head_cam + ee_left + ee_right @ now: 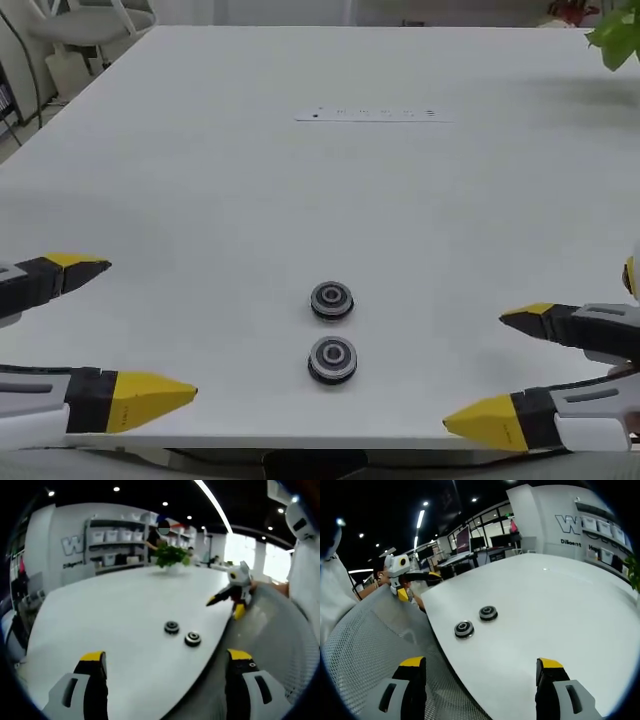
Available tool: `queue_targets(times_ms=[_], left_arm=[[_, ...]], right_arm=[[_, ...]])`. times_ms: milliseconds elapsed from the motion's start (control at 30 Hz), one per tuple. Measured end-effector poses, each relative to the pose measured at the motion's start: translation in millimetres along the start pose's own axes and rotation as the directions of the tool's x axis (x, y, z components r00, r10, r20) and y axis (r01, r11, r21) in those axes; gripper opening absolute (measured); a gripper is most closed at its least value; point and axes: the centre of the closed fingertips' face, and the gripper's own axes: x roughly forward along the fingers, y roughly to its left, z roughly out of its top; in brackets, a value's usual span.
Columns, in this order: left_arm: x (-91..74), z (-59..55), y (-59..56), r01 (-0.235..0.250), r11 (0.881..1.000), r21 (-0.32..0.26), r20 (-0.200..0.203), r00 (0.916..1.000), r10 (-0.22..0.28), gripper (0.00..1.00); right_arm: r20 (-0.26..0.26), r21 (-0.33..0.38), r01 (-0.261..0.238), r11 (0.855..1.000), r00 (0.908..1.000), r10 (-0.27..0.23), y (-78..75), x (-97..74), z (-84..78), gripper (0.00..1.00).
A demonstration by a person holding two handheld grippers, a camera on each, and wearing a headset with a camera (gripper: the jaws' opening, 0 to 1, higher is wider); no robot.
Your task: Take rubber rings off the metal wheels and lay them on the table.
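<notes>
Resting close together: two metal wheels (332, 300) (332, 359)

I see two small round metal wheels lying flat on the white table (200, 150), the nearer wheel (333, 360) close to the front edge and the farther wheel (332, 301) just behind it without touching, each silvery-hubbed with a black rubber ring (333, 379) around its rim.

Left gripper (150, 329) clipped at the 9 o'clock edge, right gripper (472, 371) at 3, plant (615, 35) cropped at 1, table print (372, 115) at 12 unreadable, near wheel (332, 360) and far wheel (332, 300) too small for rim detail.
</notes>
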Motion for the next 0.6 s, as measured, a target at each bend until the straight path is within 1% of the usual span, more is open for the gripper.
queue_targets(times_ms=[67,200,333,467,600], left_arm=[[0.4,-0.9,-0.6,0.004,1.000,0.000,-0.006,1.0000,-0.004,1.00],[0.5,-0.2,-1.6,0.007,1.000,0.006,-0.008,0.9999,-0.007,1.00],[1.4,1.0,-4.6,0.021,1.000,0.001,-0.005,0.9998,-0.021,1.00],[1.5,1.5,-6.1,0.021,1.000,0.018,-0.014,0.9997,-0.021,1.00],[2.3,5.2,-9.3,0.030,0.999,0.039,-0.013,0.9995,-0.029,0.98]], right_arm=[[0.020,-0.004,-0.007,1.000,0.9998,0.007,1.7,-0.2,4.0,0.91],[0.029,-0.008,-0.006,1.000,0.9996,0.006,0.7,-0.5,5.7,0.91],[0.035,-0.017,-0.007,1.000,0.9993,0.008,0.5,-0.1,7.1,0.90],[0.047,-0.040,-0.015,0.999,0.9987,0.017,1.9,0.1,10.6,0.90],[0.056,-0.056,-0.025,0.998,0.9981,0.028,1.6,0.3,13.6,0.89]])
